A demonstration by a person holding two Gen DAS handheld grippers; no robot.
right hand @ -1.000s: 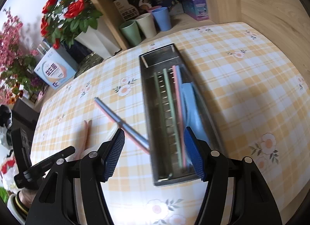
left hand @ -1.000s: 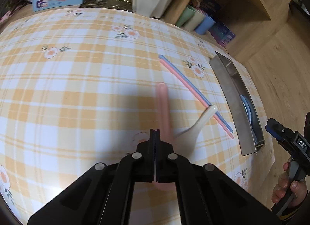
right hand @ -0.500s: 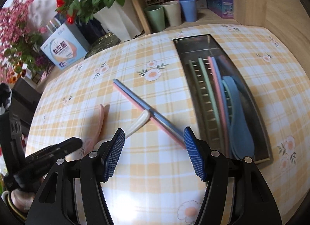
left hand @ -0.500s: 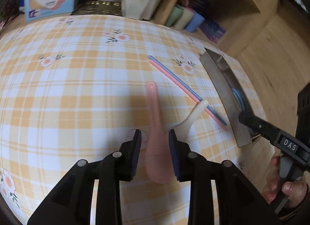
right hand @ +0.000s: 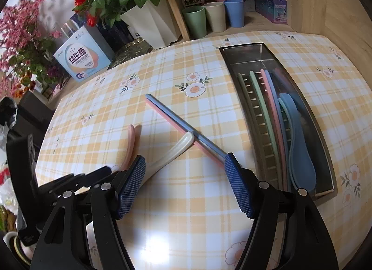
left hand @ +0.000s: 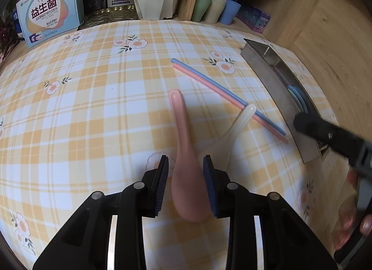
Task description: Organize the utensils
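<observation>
Your left gripper (left hand: 185, 185) straddles the bowl of the pink spoon (left hand: 186, 172), which lies flat on the cloth (left hand: 93, 111) with its handle pointing away from you. The jaws have opened and now stand narrow, a little wider than the bowl; a sliver of cloth shows on each side, so the pads do not press yet. Centre the bowl between the pads before you close. The bowl is rounded and glossy, so I judge it may slip out forward if you pinch its widest curve. Slide forward toward the neck, where the sides run straighter, then close and lift level.

Your right gripper (right hand: 186, 183) stands wide, and its jaws have just been opening further. It holds nothing. The white spoon (right hand: 172, 152) reaches in beside its left pad, and whether it touches I cannot tell. The near ends of the pink stick (right hand: 167, 118) and blue stick (right hand: 176, 117) lie just at its right pad. The white spoon's handle tip rests against that pair, so lifting either thing will likely disturb the other. Take the spoon first, or pull the sticks away along their length.

The tray (right hand: 244, 47) lies to the right of the pair and already holds green, pink and blue sticks and a blue spoon (right hand: 300, 144). Lay the pink spoon in beside the blue one.
</observation>
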